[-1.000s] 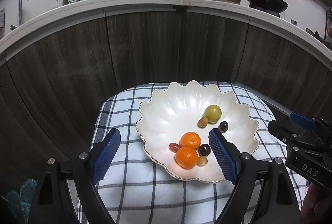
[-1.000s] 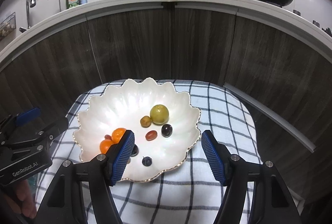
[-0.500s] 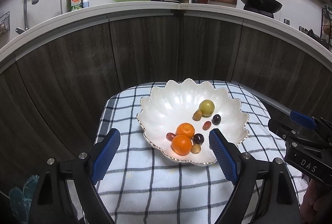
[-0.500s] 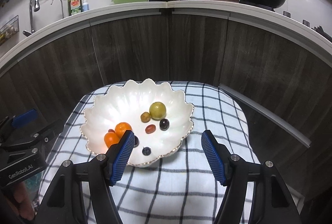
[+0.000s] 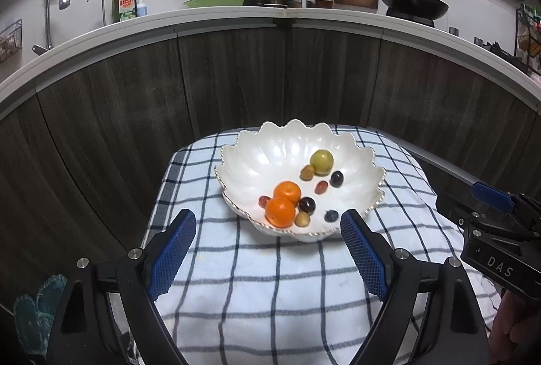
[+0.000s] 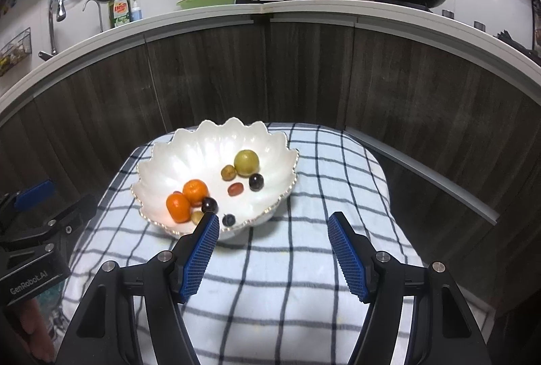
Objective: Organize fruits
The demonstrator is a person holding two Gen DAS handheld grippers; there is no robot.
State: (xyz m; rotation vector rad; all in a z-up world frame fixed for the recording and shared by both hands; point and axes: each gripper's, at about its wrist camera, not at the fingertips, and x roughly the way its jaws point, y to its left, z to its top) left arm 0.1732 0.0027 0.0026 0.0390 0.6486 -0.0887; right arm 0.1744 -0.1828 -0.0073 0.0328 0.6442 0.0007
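A white scalloped bowl (image 5: 270,152) (image 6: 189,155) sits on a checked cloth (image 5: 270,280) (image 6: 287,280). In it lie two oranges (image 5: 280,211) (image 6: 178,207), a yellow-green round fruit (image 5: 321,157) (image 6: 247,162), dark grapes (image 5: 307,204) (image 6: 256,181), a reddish date (image 5: 321,186) (image 6: 235,189) and other small fruits. My left gripper (image 5: 268,226) is open and empty, nearer than the bowl's front rim. My right gripper (image 6: 272,228) is also open and empty, in front of the bowl and to its right. Each gripper shows at the edge of the other's view.
The cloth covers a small raised surface in front of dark wood panels (image 5: 236,77). Above runs a white counter (image 5: 236,17) with a wok (image 5: 412,6), green tray (image 5: 216,0), dish soap (image 5: 127,5) and a tap (image 5: 55,3). A hand (image 6: 33,327) holds the left gripper.
Both grippers have drawn back from the bowl, which now looks smaller and farther away. Neither gripper's opening has changed, and the fruits lie as before.
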